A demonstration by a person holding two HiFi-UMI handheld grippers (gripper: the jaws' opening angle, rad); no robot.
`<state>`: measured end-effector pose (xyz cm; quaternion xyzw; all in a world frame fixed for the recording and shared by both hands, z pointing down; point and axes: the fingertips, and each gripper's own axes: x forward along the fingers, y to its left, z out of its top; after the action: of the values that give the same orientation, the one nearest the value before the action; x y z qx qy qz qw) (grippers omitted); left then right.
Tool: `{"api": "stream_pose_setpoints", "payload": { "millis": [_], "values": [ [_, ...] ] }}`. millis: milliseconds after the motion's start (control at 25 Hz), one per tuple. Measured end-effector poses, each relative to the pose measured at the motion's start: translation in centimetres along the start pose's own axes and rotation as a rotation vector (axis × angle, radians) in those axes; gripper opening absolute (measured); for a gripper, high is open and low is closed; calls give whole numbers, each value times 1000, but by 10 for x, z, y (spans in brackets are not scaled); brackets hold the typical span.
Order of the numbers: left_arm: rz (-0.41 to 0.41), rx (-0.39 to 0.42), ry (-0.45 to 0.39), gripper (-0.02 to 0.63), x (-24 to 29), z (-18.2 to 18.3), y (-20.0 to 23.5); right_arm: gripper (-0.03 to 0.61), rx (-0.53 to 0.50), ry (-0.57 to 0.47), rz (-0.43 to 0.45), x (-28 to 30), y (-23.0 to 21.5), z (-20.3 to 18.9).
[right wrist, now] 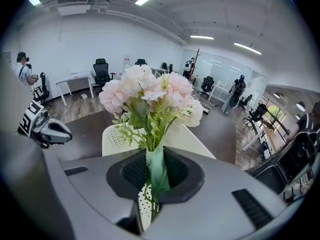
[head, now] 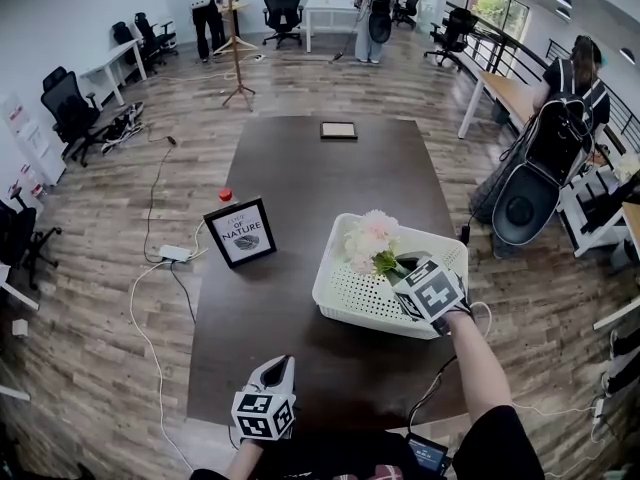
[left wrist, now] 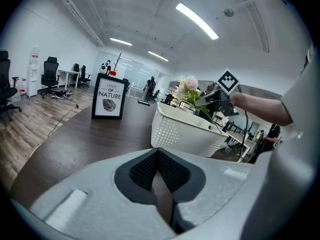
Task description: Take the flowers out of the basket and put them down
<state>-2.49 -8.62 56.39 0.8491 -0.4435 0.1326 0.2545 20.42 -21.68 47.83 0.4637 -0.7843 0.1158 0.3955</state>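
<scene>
Closest in, at bottom centre of the head view: left gripper [head: 283, 364], tips pressed together on nothing, idling above the near edge of the dark table [head: 300, 178]. Plenty of bare wood to land on, up through the middle of the frame. Next down in size, white perforated basket [head: 345, 303], right of centre, sitting flat. Just left of that, framed sign [head: 240, 233], propped upright. Over the basket's far half, pink flowers [head: 372, 236], blooms up and above the rim, with stem ends hidden, so no telling whether fully clear of the basket. Pinched at the green-wrapped stems [right wrist: 157, 170] by right gripper [head: 408, 266], jaws narrow and tight round the bundle, blooms dead ahead in the right gripper view. Now for doing it well: keep the squeeze steady, lift straight up and well clear of the rim, no dragging across the lattice wall. Swing toward open wood at centre frame, wide of the sign. Lower gently, lay the bunch on its side, and only then let go. Worth keeping the spare gripper ready to steady the basket in case of a snagged stem.
</scene>
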Motion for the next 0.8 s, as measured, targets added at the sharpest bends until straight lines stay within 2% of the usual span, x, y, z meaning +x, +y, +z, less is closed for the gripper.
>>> {"api": "stream_pose_setpoints", "payload": {
  "millis": [320, 600, 800],
  "values": [
    [29, -19, -12, 9, -9, -2, 6, 46, 7, -53, 50, -13, 28, 18],
    [48, -34, -21, 9, -15, -9, 11, 46, -64, -84, 56, -19, 56, 30],
    [60, -50, -25, 9, -18, -9, 15, 46, -60, -85, 84, -20, 71, 31]
  ]
}}
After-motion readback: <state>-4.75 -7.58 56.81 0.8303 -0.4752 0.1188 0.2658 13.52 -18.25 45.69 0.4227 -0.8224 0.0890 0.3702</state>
